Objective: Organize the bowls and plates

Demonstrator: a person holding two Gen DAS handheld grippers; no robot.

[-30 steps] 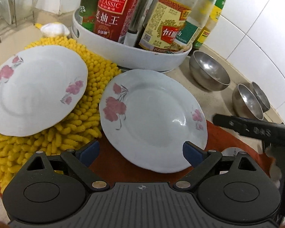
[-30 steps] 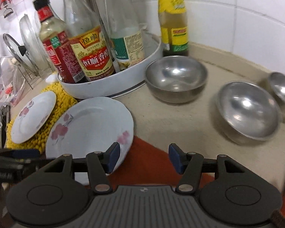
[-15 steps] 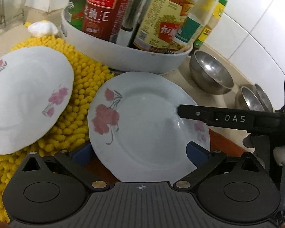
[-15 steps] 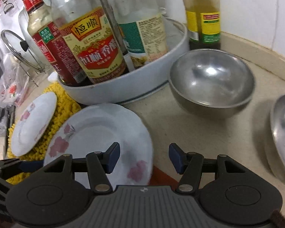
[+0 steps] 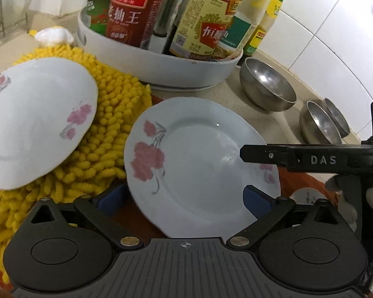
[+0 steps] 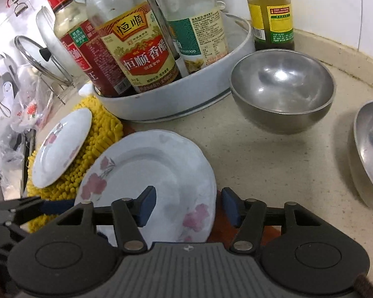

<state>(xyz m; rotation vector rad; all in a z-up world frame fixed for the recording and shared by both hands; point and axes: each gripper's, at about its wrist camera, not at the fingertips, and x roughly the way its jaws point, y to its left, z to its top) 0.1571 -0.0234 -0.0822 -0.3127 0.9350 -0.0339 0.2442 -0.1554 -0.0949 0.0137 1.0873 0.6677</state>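
A white plate with pink flowers (image 5: 199, 164) lies partly on a red mat, partly on the counter. My left gripper (image 5: 184, 196) stands wide open at its near edge, one pad on each side, neither pressing. My right gripper (image 6: 189, 206) is open astride the plate's (image 6: 149, 173) right rim, its left finger above the plate face and its right finger over the mat. One of its fingers (image 5: 298, 160) reaches over that rim in the left wrist view. A second flowered plate (image 5: 37, 124) rests tilted on a yellow chenille mat. Three steel bowls stand on the counter: a large one (image 6: 283, 92) and a pair (image 5: 318, 124).
A white round tray (image 5: 161, 67) crowded with sauce bottles stands just behind the plates. The yellow mat (image 5: 107, 124) spreads to the left, the red mat (image 5: 303, 183) under the near plate. A tiled wall closes the back right. Pot lids on a rack (image 6: 32, 52) stand far left.
The right gripper came in from the right and down, so the plate's right rim now sits between its fingers. The left jaws spread a little wider around the near edge.
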